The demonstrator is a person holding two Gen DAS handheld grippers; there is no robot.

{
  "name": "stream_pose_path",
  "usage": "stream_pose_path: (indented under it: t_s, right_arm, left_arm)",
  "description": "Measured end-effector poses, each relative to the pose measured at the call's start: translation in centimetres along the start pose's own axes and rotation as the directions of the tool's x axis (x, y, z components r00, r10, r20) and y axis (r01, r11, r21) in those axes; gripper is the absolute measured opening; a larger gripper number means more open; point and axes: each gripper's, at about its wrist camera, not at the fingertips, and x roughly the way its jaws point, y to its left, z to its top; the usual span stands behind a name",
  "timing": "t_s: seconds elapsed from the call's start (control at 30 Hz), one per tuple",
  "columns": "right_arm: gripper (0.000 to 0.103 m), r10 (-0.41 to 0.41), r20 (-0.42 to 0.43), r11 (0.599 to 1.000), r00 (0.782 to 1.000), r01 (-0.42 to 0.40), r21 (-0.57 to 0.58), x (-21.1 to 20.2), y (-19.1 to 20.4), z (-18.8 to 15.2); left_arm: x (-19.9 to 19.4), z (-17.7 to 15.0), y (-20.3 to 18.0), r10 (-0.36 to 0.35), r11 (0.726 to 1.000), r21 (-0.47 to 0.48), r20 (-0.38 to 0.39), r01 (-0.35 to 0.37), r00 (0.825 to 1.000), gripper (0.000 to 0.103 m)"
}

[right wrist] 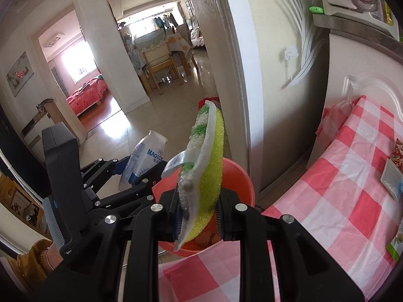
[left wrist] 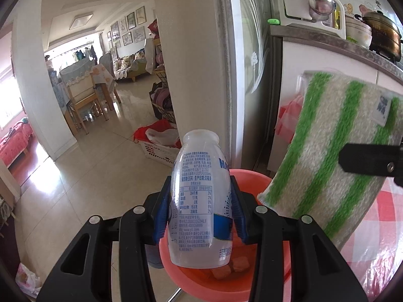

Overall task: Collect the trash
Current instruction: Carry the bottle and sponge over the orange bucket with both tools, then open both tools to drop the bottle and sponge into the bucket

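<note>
Left tool [left wrist: 200,211]: blue-padded fingers clamped on the plastic bottle [left wrist: 199,201], one pad on each side of its body. Seen also from the right wrist view, to the left of the other tool.

Plastic bottle: translucent white, uncapped, printed label in blue lettering; held neck upward and tilted slightly, directly above the orange bin [left wrist: 209,279].

Right tool [right wrist: 197,216]: fingers pressed together on the scrubbing pad [right wrist: 205,171], gripping it by its lower end. One black finger of this tool enters the left wrist view from the right edge.

Scrubbing pad: yellow-green sponge on one face, white pile with green stripes on the other, small fabric tag on the striped face. Held edge-on and nearly upright, above the near rim of the orange bin.

Orange bin: round plastic tub standing beside the table [right wrist: 347,201], against the corner of a white door frame. Small brownish lumps lie at its bottom; what they are cannot be told.

Table: covered with a red-and-white checked cloth [right wrist: 327,181]; a few small flat items lie near its right edge.

Person: a wrist with a mustard-coloured sleeve [right wrist: 32,259] shows behind the left tool, lower left of the right wrist view.
</note>
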Motion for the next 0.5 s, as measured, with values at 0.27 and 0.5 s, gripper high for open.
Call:
stream_pose_path:
  t_s: [0.27,0.5]
  right_arm:
    - [0.023,-0.009,-0.054,1.0,0.999,0.008,-0.022,2.7,0.2,-0.4]
    - [0.023,-0.012,-0.086,1.0,0.996,0.009,-0.026,4.2,0.2,-0.7]
  left_arm:
    - [1.0,-0.3,-0.2,0.033,0.999,0.028,-0.015,-0.032,0.999,0.044]
    - [1.8,-0.5,-0.4,0.049,0.998,0.041,-0.031,-0.048,0.998,0.044]
